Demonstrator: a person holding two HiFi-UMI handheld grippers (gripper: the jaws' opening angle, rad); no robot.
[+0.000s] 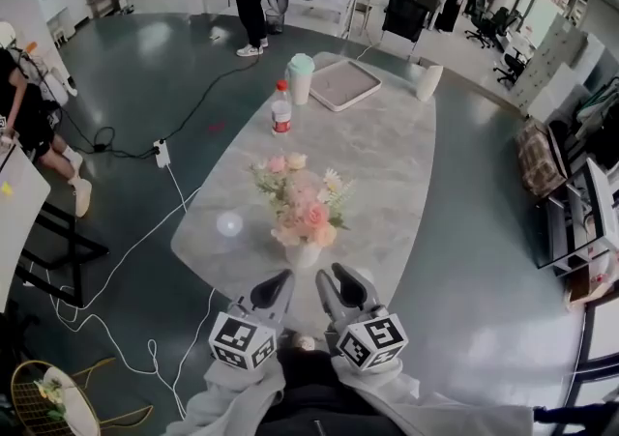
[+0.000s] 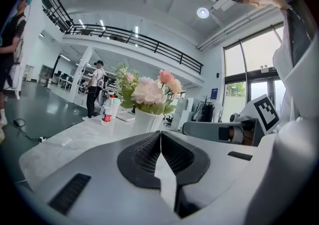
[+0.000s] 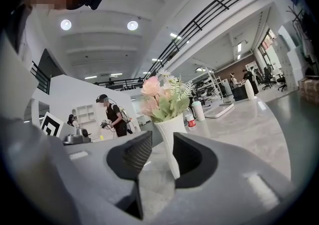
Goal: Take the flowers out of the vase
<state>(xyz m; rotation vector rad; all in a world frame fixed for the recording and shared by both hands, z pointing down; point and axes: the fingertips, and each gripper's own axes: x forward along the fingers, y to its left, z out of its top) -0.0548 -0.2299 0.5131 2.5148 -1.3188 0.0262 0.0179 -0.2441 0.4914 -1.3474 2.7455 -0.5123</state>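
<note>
A bunch of pink and cream flowers (image 1: 300, 200) stands in a white vase (image 1: 304, 253) near the front of the grey marble table (image 1: 387, 173). Both grippers hover just in front of the vase, side by side and nearly level. My left gripper (image 1: 281, 279) is shut with nothing in it; in its own view the flowers (image 2: 147, 91) and vase (image 2: 144, 119) stand ahead, slightly left of the left gripper (image 2: 160, 139). My right gripper (image 1: 328, 278) is partly open. In its view the vase (image 3: 169, 136) shows through the gap of the right gripper (image 3: 162, 154), untouched, with the flowers (image 3: 164, 97) above.
At the far end of the table stand a red-labelled bottle (image 1: 281, 113), a cup with a green lid (image 1: 301, 78), a flat tray (image 1: 345, 84) and a white cylinder (image 1: 427, 82). Cables (image 1: 145, 241) trail on the floor at the left. People stand further off.
</note>
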